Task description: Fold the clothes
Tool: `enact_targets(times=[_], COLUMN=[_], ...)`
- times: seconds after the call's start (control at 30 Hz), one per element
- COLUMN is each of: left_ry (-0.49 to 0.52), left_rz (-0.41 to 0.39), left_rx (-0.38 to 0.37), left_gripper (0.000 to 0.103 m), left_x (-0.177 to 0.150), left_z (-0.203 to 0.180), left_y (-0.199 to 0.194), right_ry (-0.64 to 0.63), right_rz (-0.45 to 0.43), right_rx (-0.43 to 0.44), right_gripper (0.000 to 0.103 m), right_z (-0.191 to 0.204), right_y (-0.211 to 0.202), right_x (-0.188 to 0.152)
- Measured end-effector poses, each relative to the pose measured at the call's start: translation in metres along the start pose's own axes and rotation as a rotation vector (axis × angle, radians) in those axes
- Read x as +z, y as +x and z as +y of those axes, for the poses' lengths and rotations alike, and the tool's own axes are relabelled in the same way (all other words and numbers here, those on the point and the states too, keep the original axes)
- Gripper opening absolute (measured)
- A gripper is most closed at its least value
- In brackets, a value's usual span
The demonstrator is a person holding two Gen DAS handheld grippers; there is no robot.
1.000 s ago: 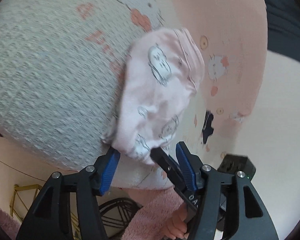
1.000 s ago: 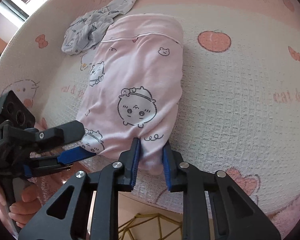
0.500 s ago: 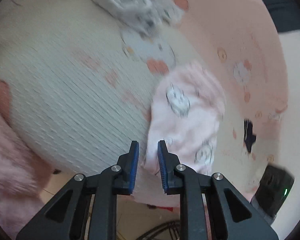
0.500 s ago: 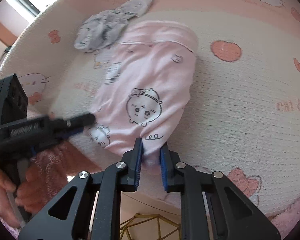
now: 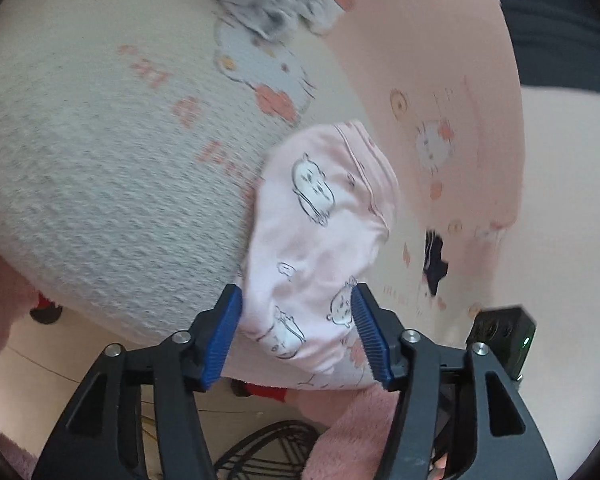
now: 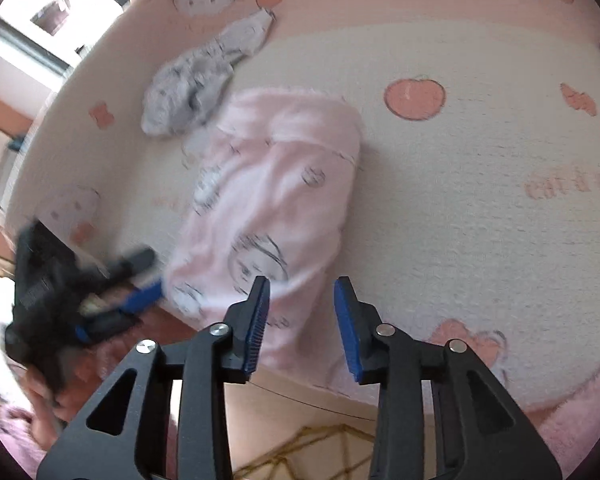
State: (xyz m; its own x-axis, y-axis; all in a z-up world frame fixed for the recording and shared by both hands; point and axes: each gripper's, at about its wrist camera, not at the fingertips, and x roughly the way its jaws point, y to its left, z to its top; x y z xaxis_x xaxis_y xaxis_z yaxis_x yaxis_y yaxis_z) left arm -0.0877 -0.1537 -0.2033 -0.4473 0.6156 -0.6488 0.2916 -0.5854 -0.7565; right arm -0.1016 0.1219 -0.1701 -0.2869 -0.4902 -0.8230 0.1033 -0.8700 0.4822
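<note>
On the far left of the blanket-covered surface, the crumpled grey garment lies in a loose heap, just touching the far-left corner of the pink garment.

The pink garment, printed with small cartoon animals, lies in the middle as a long folded strip that runs from the far side down to the near edge, where its end hangs slightly over. It looks like thin, soft knit: light, limp, and not slippery against the textured blanket, so it should crease easily and drag rather than slide. It would sag if lifted from one point. The best holds look like the two near corners of the strip, taken together so the end can be carried over flat.

The left gripper is at the near-left corner; its jaws are opening and stand wide, with the cloth's end lying between the blue pads without being pinched.

The right gripper is at the near-right corner, its jaws also opening; the left pad is close against the cloth's edge, and nothing is clamped.
</note>
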Motion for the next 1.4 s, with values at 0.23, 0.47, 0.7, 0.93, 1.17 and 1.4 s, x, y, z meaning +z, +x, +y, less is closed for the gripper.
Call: enact_targets(times=[0.23,0.47,0.7,0.93,1.17,1.4], left_ry=[-0.010,0.202,0.198,0.159,0.205,0.204], left_rz=[0.055,-0.016,-0.111,0.080,0.081,0.006], left_rx=[0.086,0.282,0.348,0.155,0.218,0.297], left_gripper=[0.063,0.021,0.022,0.050,0.026,0.025], left_x=[-0.021,-0.002,0.022,-0.002,0.002,0.039], left_z=[-0.002,-0.034,-0.029,-0.023,-0.033,-0.035], left_y=[0.020,0.027,-0.008,0.033,0.046,0.027], right_ry=[-0.053,-0.050,-0.161,-0.033,0.046,-0.036], right_rz=[0.079,0.107,0.067,-0.208,-0.011,0.181], right_rx=[-0.113,0.000,-0.049,-0.157,-0.137,-0.141], right_gripper=[0.030,0.017,0.015,0.045,0.039,0.033], right_z=[0.008,0.011,0.045,-0.019,-0.058,-0.030], right_y=[0.036,0.038,0.027,-0.036,0.032,0.042], right_x=[-0.009,-0.009,-0.021,0.052,0.095,0.058])
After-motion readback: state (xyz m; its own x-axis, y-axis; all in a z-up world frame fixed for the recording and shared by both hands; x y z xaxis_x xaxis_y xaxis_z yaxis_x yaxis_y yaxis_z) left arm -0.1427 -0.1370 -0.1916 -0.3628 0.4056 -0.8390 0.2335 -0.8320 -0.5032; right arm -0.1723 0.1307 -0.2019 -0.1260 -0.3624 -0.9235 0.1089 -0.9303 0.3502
